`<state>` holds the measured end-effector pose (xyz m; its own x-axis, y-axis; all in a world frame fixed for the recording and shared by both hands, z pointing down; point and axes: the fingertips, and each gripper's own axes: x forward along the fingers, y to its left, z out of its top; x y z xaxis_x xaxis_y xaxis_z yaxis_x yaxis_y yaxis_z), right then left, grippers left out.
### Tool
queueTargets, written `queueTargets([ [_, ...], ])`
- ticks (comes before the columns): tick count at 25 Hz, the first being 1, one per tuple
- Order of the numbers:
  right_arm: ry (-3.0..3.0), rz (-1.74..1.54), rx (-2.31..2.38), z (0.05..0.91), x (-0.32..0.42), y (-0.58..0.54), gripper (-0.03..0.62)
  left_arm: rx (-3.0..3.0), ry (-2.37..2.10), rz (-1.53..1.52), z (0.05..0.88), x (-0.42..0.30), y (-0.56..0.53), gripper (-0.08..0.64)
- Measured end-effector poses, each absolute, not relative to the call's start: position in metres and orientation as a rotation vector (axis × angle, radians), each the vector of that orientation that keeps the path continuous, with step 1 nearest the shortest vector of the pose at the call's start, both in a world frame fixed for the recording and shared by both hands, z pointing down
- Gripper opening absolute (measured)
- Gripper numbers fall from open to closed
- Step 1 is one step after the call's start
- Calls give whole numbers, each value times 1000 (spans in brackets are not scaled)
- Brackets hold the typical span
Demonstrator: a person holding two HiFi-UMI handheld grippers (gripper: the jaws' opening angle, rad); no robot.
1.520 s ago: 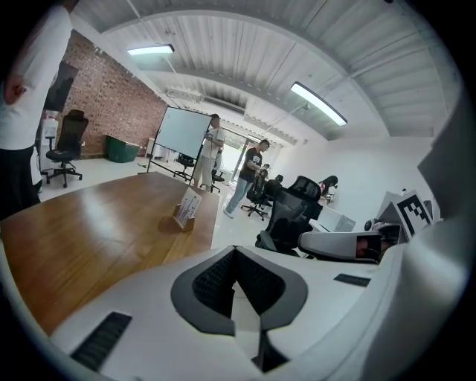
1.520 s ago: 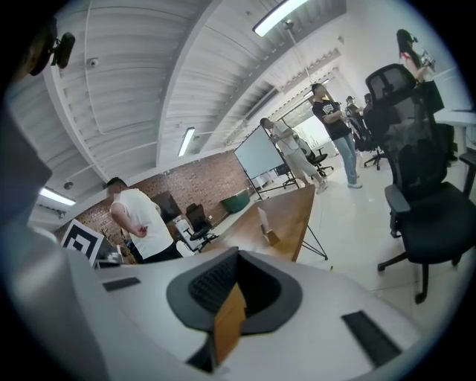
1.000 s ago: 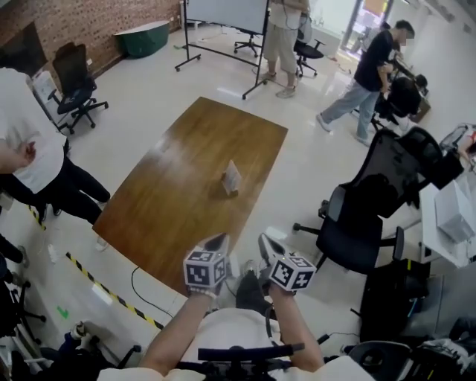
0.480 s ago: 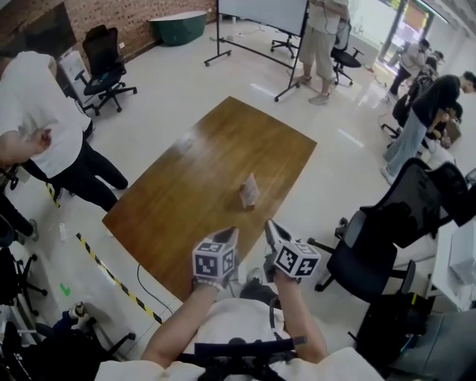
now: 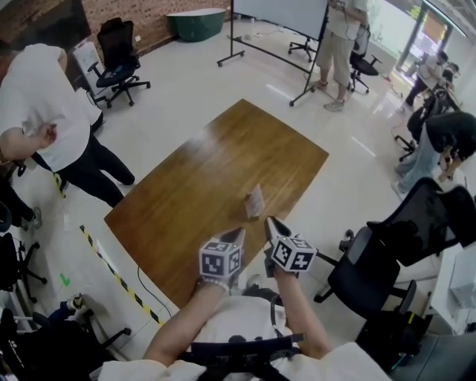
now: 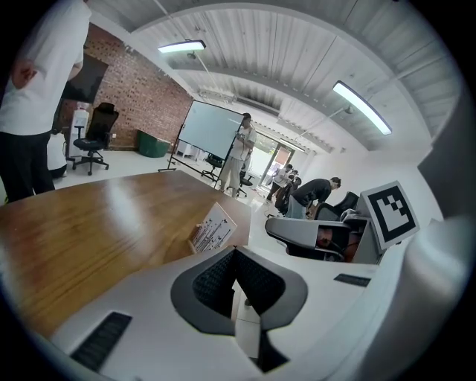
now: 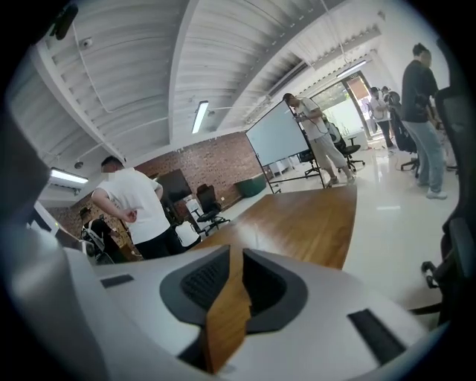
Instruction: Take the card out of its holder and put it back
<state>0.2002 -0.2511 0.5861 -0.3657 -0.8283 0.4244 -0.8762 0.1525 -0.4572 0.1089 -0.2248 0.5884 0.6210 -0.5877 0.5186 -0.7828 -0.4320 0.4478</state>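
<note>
The card (image 5: 255,199) stands tilted in its holder (image 6: 195,241) on the wooden table (image 5: 208,164), toward the table's right edge and nearer the near end than the far end; nothing touches it.

Both grippers hang side by side over the near corner of the table, pointing toward the card and short of it. The left gripper (image 5: 239,233) sits to the near left of the card; in its own view the two dark pads meet at the tips, so its jaws are together with nothing between them; the card shows just beyond them, slightly to the left. The right gripper (image 5: 270,221) sits to the near right of the card; its jaws stand a little apart and have just been opening; only the table's wood shows through the gap, and the card is out of that view.

A person in a white shirt (image 5: 37,111) stands off the left side of the table; a black office chair (image 5: 375,257) stands on the right; a whiteboard on wheels (image 5: 279,15) stands at the far end of the room; striped floor tape (image 5: 111,271) runs along the near left.
</note>
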Motion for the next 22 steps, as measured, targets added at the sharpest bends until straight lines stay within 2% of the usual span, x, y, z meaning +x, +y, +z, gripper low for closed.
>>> queueTargets([
  [3,-2305,989,1713,596,201,-263,92,2162,-1071,378,595,114,-235,-3],
  [7,-2277,974,1706,607,206,-280,173,2152,-1069,370,600,123,-246,-3],
  [22,-2203,926,1618,655,189,-343,184,2086,-1128,382,627,116,-294,-3],
])
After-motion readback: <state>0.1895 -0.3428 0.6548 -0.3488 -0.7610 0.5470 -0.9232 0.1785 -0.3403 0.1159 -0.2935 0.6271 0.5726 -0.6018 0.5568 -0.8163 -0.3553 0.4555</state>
